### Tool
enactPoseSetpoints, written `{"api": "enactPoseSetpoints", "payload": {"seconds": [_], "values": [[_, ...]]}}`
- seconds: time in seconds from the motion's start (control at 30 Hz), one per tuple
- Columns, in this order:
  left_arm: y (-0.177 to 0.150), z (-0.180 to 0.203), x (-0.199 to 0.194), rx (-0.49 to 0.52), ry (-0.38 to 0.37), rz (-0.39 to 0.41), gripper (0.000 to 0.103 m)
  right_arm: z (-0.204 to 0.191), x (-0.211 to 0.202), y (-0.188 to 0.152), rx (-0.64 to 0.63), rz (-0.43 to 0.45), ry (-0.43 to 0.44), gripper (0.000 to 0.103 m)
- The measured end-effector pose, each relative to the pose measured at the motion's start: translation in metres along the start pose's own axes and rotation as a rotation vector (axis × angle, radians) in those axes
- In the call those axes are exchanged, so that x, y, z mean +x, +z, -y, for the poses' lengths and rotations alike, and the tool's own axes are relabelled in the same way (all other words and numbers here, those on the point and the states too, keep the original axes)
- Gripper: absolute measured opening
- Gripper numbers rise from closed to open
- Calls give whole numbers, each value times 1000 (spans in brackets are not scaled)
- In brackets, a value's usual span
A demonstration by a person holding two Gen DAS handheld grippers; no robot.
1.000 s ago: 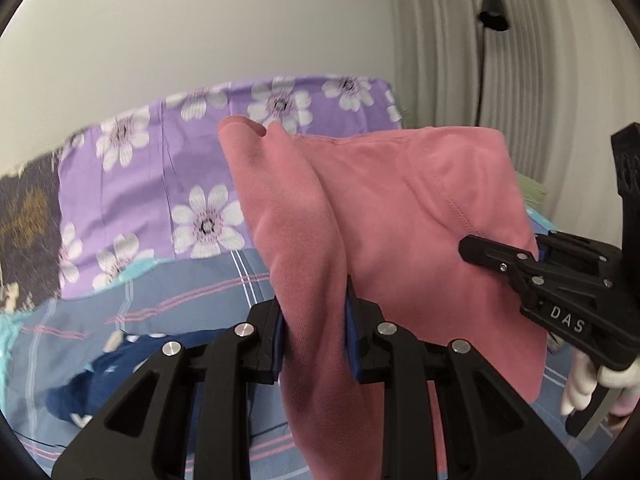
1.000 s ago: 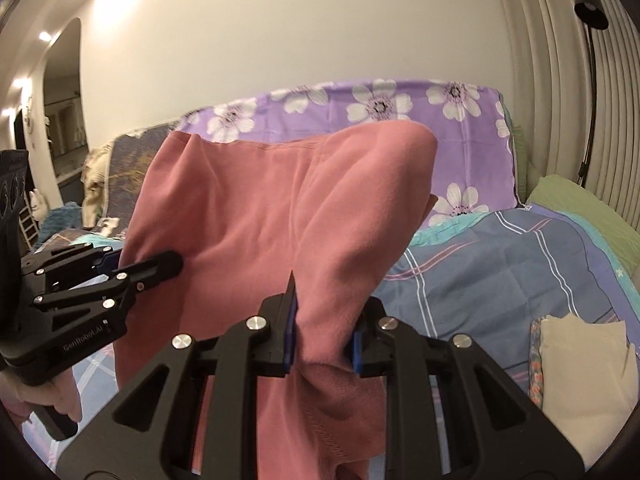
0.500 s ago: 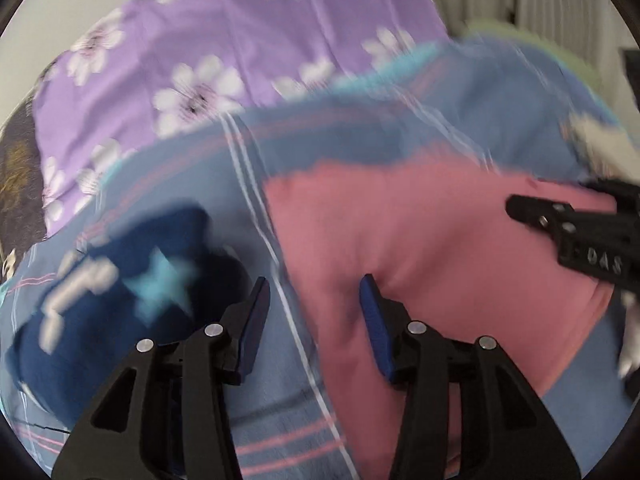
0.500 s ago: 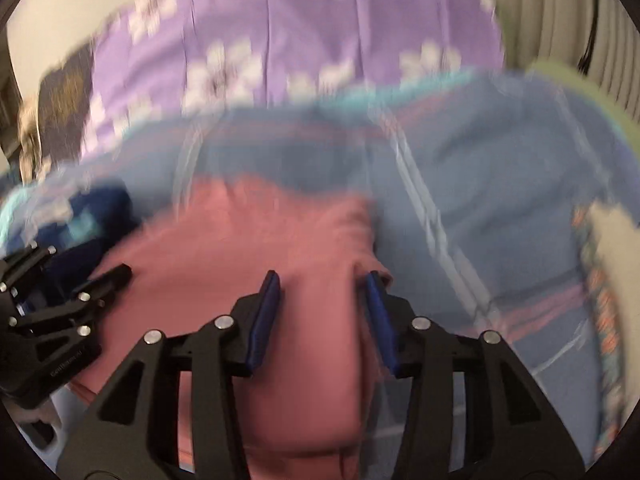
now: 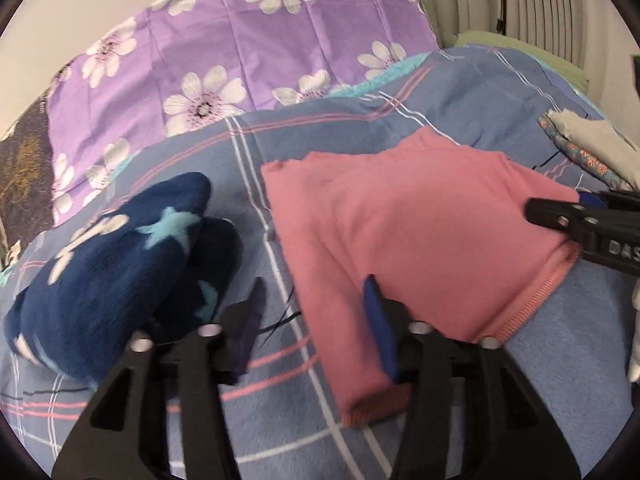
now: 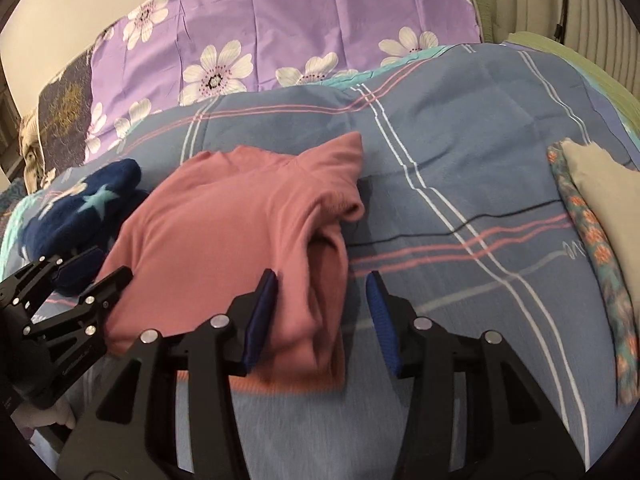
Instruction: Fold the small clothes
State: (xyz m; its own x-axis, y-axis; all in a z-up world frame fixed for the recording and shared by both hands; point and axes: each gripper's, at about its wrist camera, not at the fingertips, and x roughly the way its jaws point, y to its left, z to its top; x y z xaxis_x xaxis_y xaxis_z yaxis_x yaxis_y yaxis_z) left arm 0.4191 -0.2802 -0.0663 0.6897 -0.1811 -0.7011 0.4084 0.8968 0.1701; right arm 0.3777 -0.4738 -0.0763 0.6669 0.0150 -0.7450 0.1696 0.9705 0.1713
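Two grippers are hanging low over a blue plaid blanket (image 6: 460, 168), each with its jaws parted and pressing on nothing, having just been opening. Nearest in the left wrist view, the left gripper (image 5: 316, 320) is straddling the near left corner of a pink garment (image 5: 400, 232), whose cloth is lying between the blue pads without being pinched. Nearest in the right wrist view, the right gripper (image 6: 322, 316) is standing over the garment's right edge in the same loose way. The pink garment is lying folded on the blanket between the two tools. Just left of it a navy fleece with pale stars (image 5: 112, 272) is sitting in a heap; the left wrist view is showing it large and close, the right wrist view only as a small lump behind the other gripper. To the right, a beige folded cloth on a floral fabric (image 6: 600, 196) is showing more fully in the right wrist view. Farther back, a purple flowered sheet (image 5: 240, 40) is rising against a pale wall, and a dark cable is running across the blanket only in the right wrist view.
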Motion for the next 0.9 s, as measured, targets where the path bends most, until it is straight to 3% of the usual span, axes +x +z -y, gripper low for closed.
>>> {"api": "enactPoseSetpoints", "payload": {"seconds": [0.23, 0.3, 0.37, 0.47, 0.67, 0.9], "values": [[-22, 14, -73, 11, -87, 100, 65, -19, -90, -47, -122, 107, -43, 56], [-31, 21, -100, 33, -98, 140, 72, -25, -122, -63, -145, 157, -79, 72], [-43, 28, -135, 49, -96, 197, 82, -32, -161, -82, -150, 229, -145, 80], [-60, 33, -176, 52, -105, 254, 84, -39, -202, -104, -138, 294, -195, 87], [-95, 38, -254, 23, -67, 366, 100, -47, -277, -146, -105, 387, -131, 95], [-132, 38, -325, -45, -73, 477, 101, -54, -343, -191, -51, 469, -116, 101]]}}
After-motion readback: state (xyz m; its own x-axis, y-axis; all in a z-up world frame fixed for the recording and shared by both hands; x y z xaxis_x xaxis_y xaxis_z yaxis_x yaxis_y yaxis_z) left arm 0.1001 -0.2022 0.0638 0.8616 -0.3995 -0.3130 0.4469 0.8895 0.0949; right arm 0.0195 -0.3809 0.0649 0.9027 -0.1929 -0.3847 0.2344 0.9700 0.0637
